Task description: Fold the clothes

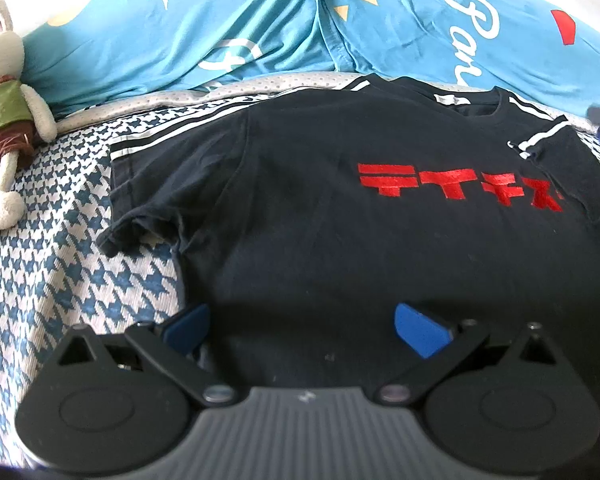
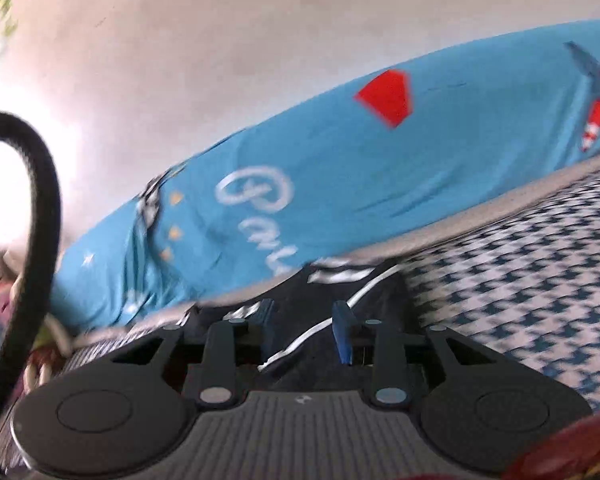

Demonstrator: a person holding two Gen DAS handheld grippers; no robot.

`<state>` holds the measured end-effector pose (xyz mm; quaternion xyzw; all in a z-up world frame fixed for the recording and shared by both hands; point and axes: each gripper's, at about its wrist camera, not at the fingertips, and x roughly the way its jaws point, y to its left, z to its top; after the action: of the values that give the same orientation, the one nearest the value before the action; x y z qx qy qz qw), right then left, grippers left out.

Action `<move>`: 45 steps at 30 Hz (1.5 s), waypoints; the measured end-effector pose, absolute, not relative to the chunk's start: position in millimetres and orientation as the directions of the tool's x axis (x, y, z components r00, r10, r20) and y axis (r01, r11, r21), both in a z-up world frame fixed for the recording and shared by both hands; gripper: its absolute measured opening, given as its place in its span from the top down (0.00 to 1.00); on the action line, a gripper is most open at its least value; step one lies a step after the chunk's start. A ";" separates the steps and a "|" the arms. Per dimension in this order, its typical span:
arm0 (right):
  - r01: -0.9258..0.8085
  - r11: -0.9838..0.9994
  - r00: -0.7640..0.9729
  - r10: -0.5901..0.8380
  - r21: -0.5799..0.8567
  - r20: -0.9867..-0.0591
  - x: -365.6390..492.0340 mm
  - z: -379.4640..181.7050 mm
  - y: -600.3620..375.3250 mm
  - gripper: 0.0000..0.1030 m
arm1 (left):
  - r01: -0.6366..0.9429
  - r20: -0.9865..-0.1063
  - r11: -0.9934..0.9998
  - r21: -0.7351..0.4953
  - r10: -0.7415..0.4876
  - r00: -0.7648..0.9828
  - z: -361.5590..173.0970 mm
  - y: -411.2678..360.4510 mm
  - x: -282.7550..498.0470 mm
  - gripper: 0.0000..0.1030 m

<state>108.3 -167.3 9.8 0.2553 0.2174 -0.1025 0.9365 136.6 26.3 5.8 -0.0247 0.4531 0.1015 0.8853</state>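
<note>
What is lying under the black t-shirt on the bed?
The black t-shirt lies on a blue-and-white houndstooth bedspread. Anything else beneath the shirt is covered.

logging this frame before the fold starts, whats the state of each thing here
black t-shirt: face up on the bed, right sleeve folded in, left sleeve out
left hand-held gripper: open above the shirt's lower part
right hand-held gripper: partly closed around the striped sleeve
plush rabbit: lying beside the pillows

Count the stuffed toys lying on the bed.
1 clearly seen. A stuffed rabbit in a green top lies at the bed's far-left edge, left of the black T-shirt, against the blue pillow. Blurred colours at the right wrist view's left edge may hide more.
</note>
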 end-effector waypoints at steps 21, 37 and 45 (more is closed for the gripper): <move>0.459 0.828 0.723 -0.136 0.323 -0.677 106.4 -16.3 -139.2 0.68 | -0.219 -0.828 0.974 0.054 0.166 0.536 5.2 22.8 135.9 0.00; 0.478 0.798 0.727 -0.125 0.366 -0.675 86.6 11.4 -91.0 0.62 | -0.213 -0.783 0.977 -0.025 0.114 0.611 34.3 41.4 110.9 0.00; 0.469 0.769 0.721 -0.050 0.433 -0.691 88.6 4.9 -82.6 0.61 | -0.271 -0.739 0.960 -0.076 0.128 0.662 58.2 89.8 111.1 0.02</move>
<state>88.6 -82.6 4.9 0.3055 0.3428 -0.1483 0.8759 111.1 89.8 58.2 -0.0900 0.3963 0.1100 0.9070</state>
